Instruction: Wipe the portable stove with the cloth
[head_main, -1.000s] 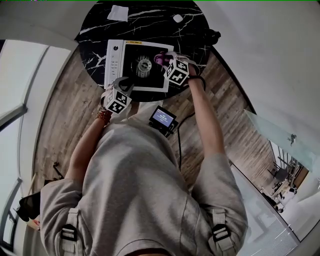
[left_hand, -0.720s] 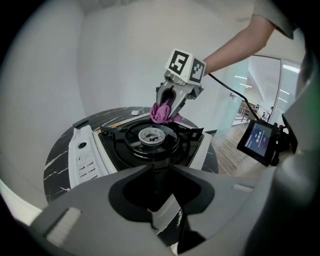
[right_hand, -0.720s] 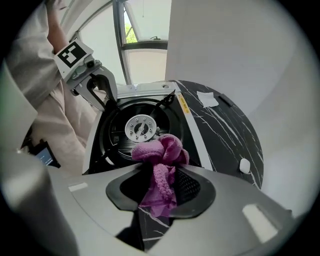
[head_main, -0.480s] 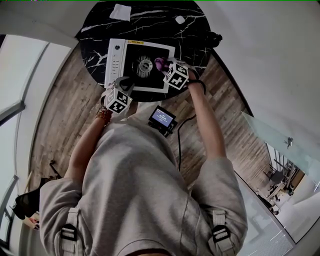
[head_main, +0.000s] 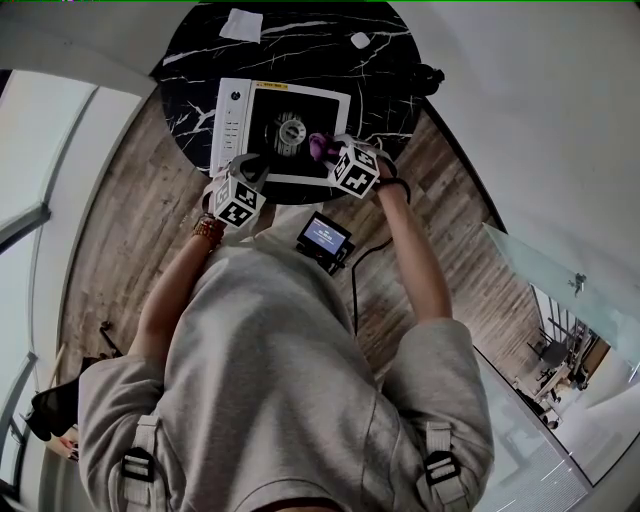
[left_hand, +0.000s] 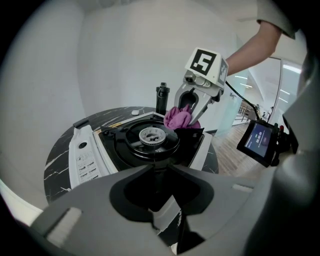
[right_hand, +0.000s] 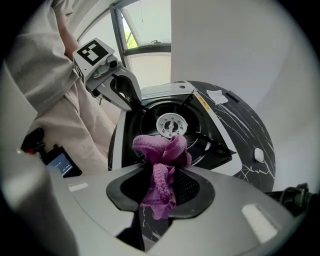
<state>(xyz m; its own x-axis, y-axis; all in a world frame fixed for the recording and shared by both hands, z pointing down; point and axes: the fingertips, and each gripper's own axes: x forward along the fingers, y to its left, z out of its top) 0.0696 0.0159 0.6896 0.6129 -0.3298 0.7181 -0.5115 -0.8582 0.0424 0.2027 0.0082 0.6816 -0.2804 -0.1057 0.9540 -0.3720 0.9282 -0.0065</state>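
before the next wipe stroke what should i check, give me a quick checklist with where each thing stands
1. Grip on the cloth: ok. The right gripper is shut on it, with a bunch sticking out ahead of the jaws.
2. Hold on the portable stove: ok. The left gripper has just been closing its jaws, and the stove's white near edge is between them.
3. Cloth touching the stove top: cannot tell. It is beside the burner, but contact is unclear.
4. Burner off: ok, no flame shows.
5. Stove flat on the table: ok.
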